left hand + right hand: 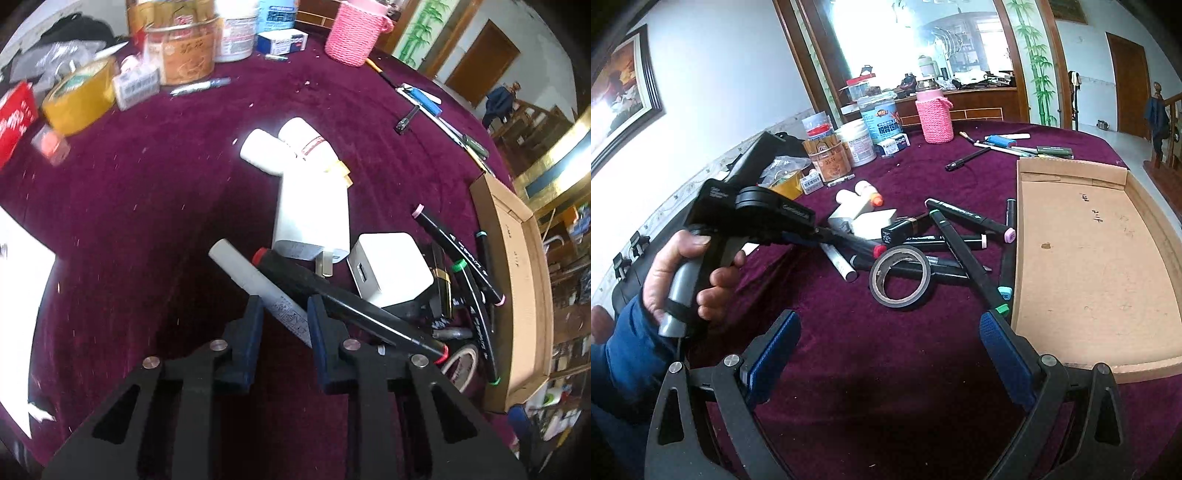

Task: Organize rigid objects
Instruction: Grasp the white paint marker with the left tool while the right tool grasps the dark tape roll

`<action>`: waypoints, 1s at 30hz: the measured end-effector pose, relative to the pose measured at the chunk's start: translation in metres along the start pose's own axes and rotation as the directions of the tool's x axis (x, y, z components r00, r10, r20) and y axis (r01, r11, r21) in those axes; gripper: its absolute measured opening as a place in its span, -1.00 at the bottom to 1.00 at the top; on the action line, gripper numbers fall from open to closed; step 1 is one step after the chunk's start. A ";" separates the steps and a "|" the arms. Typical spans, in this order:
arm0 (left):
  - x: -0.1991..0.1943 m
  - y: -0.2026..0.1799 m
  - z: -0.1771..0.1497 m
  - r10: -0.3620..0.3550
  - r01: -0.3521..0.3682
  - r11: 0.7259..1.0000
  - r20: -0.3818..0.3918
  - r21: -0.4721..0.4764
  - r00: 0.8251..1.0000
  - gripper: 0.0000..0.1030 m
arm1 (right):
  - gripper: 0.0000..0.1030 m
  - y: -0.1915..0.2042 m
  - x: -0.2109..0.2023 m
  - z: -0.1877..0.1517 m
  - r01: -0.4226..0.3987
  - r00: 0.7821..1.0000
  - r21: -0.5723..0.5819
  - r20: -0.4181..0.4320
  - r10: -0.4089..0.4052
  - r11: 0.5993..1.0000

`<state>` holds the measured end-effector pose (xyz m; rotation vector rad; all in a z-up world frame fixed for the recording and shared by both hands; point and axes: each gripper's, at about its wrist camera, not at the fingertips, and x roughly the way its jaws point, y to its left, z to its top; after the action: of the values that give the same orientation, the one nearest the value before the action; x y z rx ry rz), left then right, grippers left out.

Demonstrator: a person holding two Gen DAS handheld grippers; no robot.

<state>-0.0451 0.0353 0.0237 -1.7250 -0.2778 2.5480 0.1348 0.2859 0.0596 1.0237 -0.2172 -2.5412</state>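
A pile of rigid things lies on the maroon tablecloth (879, 350): black markers (964, 218), a grey pen (255, 280), white chargers (388, 273), white bottles (291, 147) and a roll of black tape (899, 277). My left gripper (284, 310) has its blue pads on either side of the grey pen, with small gaps showing; a red-capped black marker (332, 295) lies against the right pad. It also shows in the right wrist view (809, 236), held by a hand. My right gripper (886, 332) is wide open and empty, in front of the tape.
An open cardboard tray (1089, 266) lies right of the pile, its floor bare. At the table's back stand jars (831, 155), a pink knitted cup (934, 118), a yellow tape roll (79, 96), small boxes and loose pens (1008, 147). A white sheet (18, 295) lies at left.
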 end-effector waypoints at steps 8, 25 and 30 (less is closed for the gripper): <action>0.004 0.006 -0.006 0.022 -0.019 0.987 -0.014 0.161 1.000 -0.69 | 0.85 0.001 -0.001 -0.002 -0.006 1.000 0.005 -0.007 0.006 1.000; 0.002 0.015 -0.021 -0.028 -0.007 0.966 0.129 0.258 0.991 -0.71 | 0.39 0.039 0.060 0.031 0.137 0.971 -0.107 -0.182 -0.155 0.985; 0.000 0.012 -0.028 -0.027 -0.017 0.962 0.156 0.272 0.987 -0.71 | 0.35 0.029 0.087 0.032 0.231 0.940 -0.115 -0.229 -0.252 0.966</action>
<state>-0.0184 0.0265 0.0112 -1.4259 0.0633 2.5776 0.0644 0.2237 0.0362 1.3873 0.0928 -2.5772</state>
